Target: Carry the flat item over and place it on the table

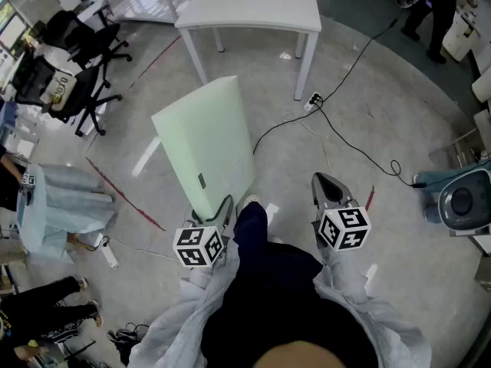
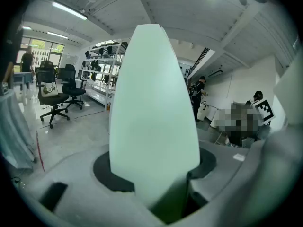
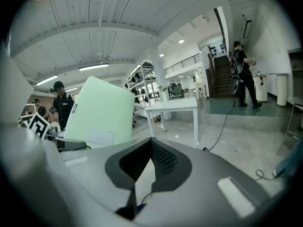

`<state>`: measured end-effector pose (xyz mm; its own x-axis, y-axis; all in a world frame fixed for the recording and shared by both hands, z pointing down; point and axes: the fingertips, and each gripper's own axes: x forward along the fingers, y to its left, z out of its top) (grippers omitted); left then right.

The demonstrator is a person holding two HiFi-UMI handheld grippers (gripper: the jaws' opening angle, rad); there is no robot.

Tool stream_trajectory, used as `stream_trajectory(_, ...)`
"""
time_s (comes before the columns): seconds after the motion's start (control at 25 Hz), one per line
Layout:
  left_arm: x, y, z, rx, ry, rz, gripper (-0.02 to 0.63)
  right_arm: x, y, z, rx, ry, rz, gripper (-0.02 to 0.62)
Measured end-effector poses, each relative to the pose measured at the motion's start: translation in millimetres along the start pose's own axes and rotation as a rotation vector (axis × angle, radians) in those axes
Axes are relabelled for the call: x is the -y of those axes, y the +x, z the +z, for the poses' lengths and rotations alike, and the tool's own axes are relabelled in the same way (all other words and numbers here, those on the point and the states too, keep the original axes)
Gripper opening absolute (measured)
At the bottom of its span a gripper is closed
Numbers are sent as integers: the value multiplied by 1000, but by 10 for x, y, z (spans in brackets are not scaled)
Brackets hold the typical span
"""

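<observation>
Grey left tongs, low in the frame against the person's body, clamp the bottom edge of a pale green board, which tilts up and away above the floor. The right tongs, lower right of centre, are closed on nothing. Beyond them a black cable crosses the floor. The white worktop stands at the top of the frame, well apart from the board. The pick-up looks done. The rest of the carry and the setting down are left.
</observation>
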<state>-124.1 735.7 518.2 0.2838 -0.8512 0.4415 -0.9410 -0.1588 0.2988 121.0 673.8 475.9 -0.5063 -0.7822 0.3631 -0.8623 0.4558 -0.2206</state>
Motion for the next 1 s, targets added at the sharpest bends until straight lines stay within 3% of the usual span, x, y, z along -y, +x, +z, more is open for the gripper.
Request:
stream_trajectory(0.36,155,-302,-50,41,-3,-11,273,-171,-311,-2,66,3,19,9)
stream_trajectory(0.6,186,-337,-82,24,-8,5,273,-126,-345,-116,21,38,12,9)
stream_trajectory(1.0,-8,171,212,28,-2,4,273,57,185,133,26,48,20,9)
